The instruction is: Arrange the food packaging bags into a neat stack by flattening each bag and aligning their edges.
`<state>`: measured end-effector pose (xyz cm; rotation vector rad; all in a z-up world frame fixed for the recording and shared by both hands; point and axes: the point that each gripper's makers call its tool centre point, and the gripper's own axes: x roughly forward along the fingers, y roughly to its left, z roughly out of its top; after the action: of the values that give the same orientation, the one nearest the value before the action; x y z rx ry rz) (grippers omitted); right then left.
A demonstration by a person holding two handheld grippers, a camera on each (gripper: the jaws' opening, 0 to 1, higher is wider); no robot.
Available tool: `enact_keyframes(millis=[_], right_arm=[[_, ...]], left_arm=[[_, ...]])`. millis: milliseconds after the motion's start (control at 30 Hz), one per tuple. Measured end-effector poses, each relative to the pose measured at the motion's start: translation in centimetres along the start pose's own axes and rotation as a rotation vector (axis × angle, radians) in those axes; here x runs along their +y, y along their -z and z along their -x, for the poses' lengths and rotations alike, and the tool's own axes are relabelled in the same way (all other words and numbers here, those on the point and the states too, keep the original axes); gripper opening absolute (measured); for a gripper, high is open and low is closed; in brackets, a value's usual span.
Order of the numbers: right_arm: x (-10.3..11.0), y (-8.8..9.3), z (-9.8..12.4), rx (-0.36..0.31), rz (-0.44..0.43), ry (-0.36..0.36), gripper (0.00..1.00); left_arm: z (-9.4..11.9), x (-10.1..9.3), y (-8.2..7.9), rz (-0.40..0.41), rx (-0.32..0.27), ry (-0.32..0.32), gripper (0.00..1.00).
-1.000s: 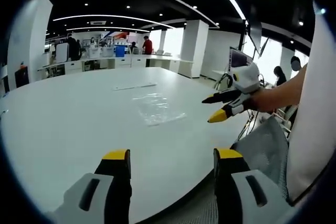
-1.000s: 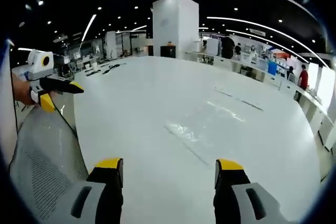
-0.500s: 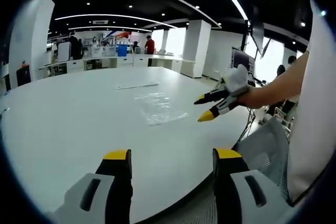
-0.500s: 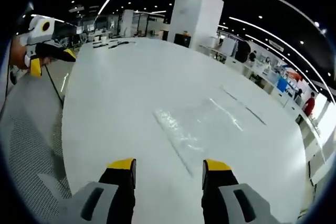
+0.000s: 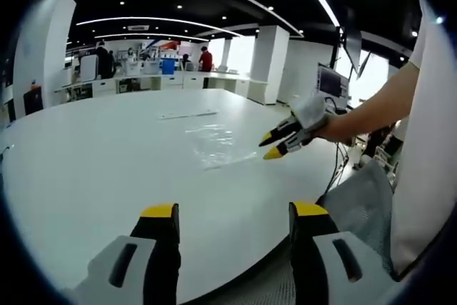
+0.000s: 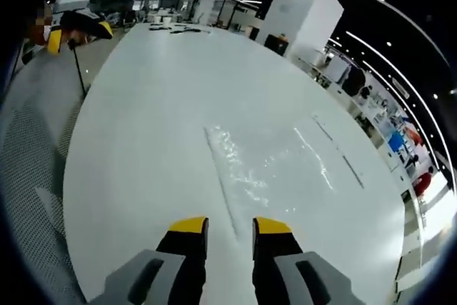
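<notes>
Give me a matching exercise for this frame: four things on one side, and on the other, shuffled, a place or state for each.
Things:
1. left claw
2. right claw
3. clear plastic bags
4. mesh chair back

Places or states:
A. lying flat on the white table
B. jaws set wide apart, held back near the table's edge
C. off the table's edge, beside the person's sleeve
D. jaws close together, just short of the bags

Pairs: 1-B, 2-D, 3-A, 4-C

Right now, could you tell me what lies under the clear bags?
The clear bags lie flat on the white table, which shows through the film. How many bags are layered cannot be told. The right gripper hangs near their edge, apart.
</notes>
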<state>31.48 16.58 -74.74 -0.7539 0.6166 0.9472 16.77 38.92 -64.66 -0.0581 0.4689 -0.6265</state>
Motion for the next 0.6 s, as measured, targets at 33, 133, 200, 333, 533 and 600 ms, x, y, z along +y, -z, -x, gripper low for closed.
enact_keyframes(millis=[33, 133, 200, 333, 533, 600], right_arm=[[-0.1, 0.2, -0.1, 0.013, 0.01, -0.003, 0.19], [-0.4, 0.6, -0.5, 0.029, 0.026, -0.01, 0.18], [-0.7, 0.9, -0.8, 0.044, 0.024, -0.011, 0.17], [-0.9, 1.1, -1.1, 0.052, 0.032, -0.025, 0.13], [-1.0, 1.1, -1.5, 0.075, 0.056, -0.041, 0.12], [-1.0, 1.3, -1.7, 0.084, 0.053, -0.047, 0.12]], left_arm=[[0.0, 0.0, 0.0, 0.001, 0.001, 0.0, 0.61], [0.0, 0.0, 0.0, 0.001, 0.003, -0.001, 0.61], [0.0, -0.1, 0.0, 0.001, 0.005, 0.0, 0.61], [-0.1, -0.1, 0.0, 0.003, 0.007, -0.003, 0.61], [-0.1, -0.1, 0.0, 0.006, 0.007, -0.006, 0.6], [-0.1, -0.1, 0.0, 0.005, 0.007, -0.007, 0.6]])
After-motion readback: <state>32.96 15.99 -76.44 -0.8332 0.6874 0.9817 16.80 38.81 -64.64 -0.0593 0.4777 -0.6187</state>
